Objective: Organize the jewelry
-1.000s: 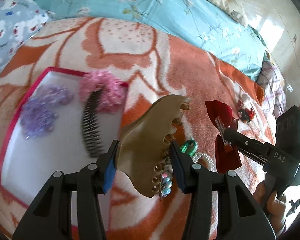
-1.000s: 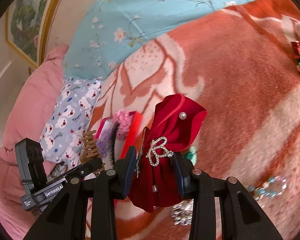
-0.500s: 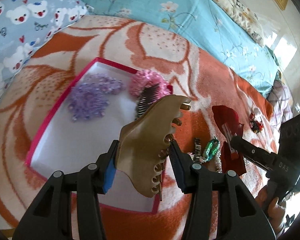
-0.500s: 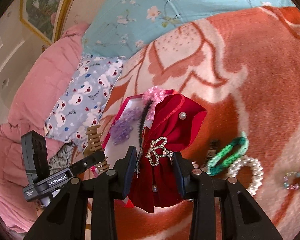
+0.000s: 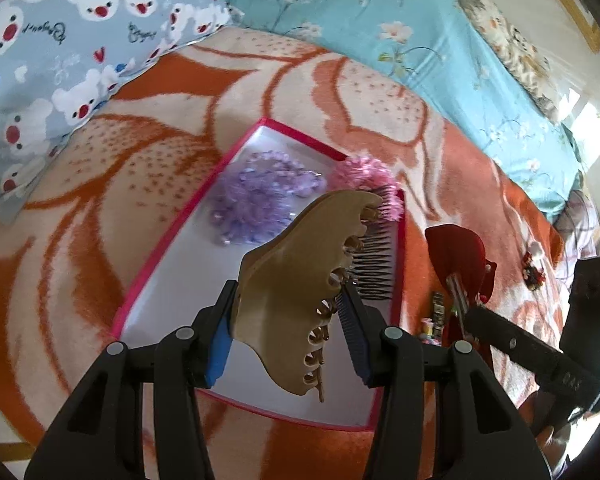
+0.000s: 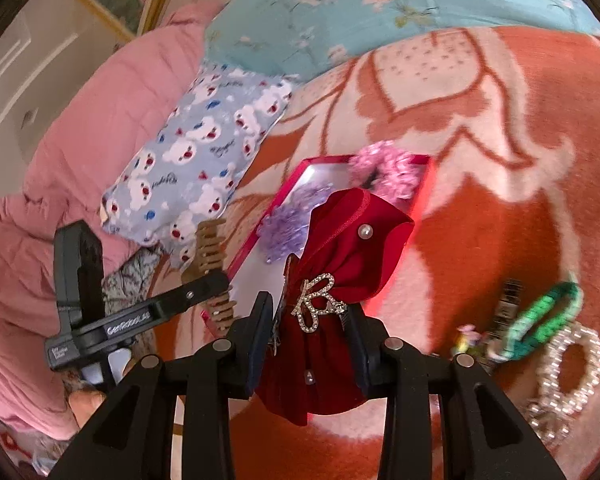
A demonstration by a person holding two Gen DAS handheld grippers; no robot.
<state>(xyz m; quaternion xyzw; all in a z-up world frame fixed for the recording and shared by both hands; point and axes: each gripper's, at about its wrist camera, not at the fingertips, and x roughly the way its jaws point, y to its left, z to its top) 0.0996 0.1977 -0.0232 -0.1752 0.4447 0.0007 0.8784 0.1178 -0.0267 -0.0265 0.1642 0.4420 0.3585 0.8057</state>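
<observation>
Left claw (image 5: 286,326) pinching a tan plastic claw-style hair clip (image 5: 300,288) across its body, teeth turned rightward, hanging just over the near half of the shallow white tray with pink rim (image 5: 168,256). Probably carried there for dropping beside the purple frilly scrunchie (image 5: 252,200) and dark comb (image 5: 374,260) ahead. Right claw (image 6: 310,344) clamped on a red velvet bow with rhinestone brooch (image 6: 352,240), tray just beyond, likely next in. Green bracelet (image 6: 540,320) lying off rightward, unsorted.
</observation>
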